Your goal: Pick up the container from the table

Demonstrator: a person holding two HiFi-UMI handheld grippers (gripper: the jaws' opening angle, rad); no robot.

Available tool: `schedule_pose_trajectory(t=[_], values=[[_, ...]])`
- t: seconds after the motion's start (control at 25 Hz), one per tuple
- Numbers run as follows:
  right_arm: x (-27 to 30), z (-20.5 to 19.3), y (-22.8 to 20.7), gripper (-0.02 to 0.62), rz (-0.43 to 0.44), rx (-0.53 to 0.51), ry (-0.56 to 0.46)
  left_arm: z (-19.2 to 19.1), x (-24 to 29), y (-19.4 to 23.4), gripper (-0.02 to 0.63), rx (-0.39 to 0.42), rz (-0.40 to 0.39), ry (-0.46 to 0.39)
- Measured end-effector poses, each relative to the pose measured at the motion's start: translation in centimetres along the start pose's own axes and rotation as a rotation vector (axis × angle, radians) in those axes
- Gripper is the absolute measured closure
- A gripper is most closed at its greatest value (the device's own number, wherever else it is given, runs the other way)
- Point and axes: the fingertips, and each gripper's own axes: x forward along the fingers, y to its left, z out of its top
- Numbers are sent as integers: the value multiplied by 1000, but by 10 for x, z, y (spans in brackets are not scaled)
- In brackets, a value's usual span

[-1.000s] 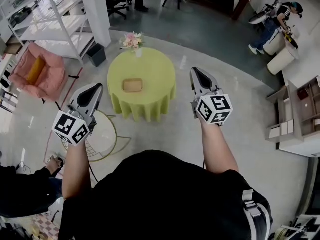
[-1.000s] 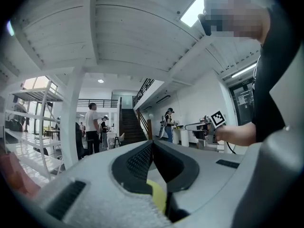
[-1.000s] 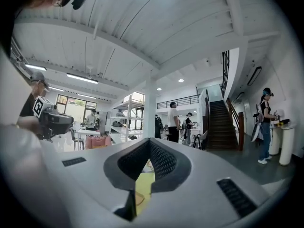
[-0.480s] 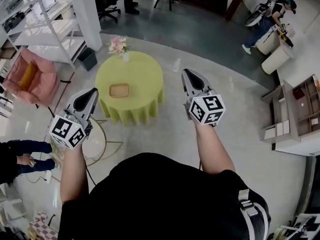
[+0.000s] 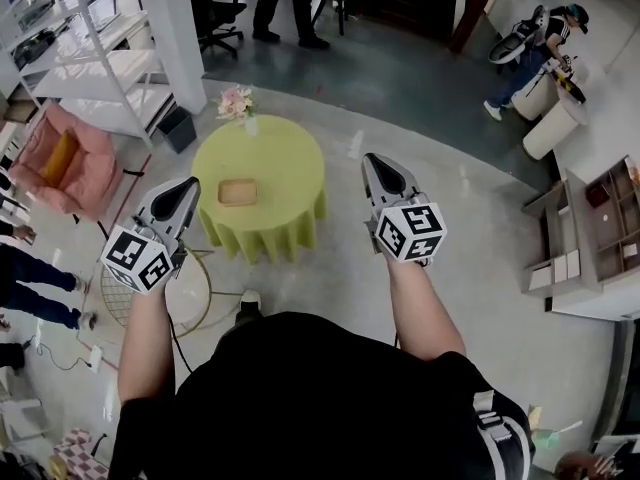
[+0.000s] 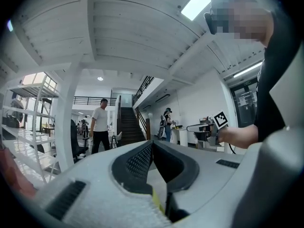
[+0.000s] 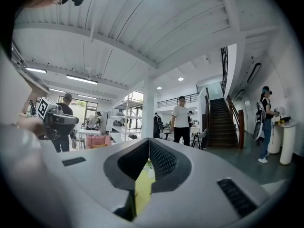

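tan container (image 5: pixel 238 192) sits mid-table (image 5: pixel 295 158) on green cloth
left gripper (image 5: pixel 183 190) and right gripper (image 5: pixel 380 165) are held level, short of the table, jaws pressed together, empty.

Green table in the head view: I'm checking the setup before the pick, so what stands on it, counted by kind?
Container: 1
Vase of flowers: 1
Total: 2
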Motion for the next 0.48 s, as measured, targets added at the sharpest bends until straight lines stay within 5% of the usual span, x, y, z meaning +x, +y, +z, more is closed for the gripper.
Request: schedule_pose_trajectory(t=[0.48], values=[[36, -13, 23, 584, -11, -29, 55, -24, 2, 41, 591, -48, -35, -6]])
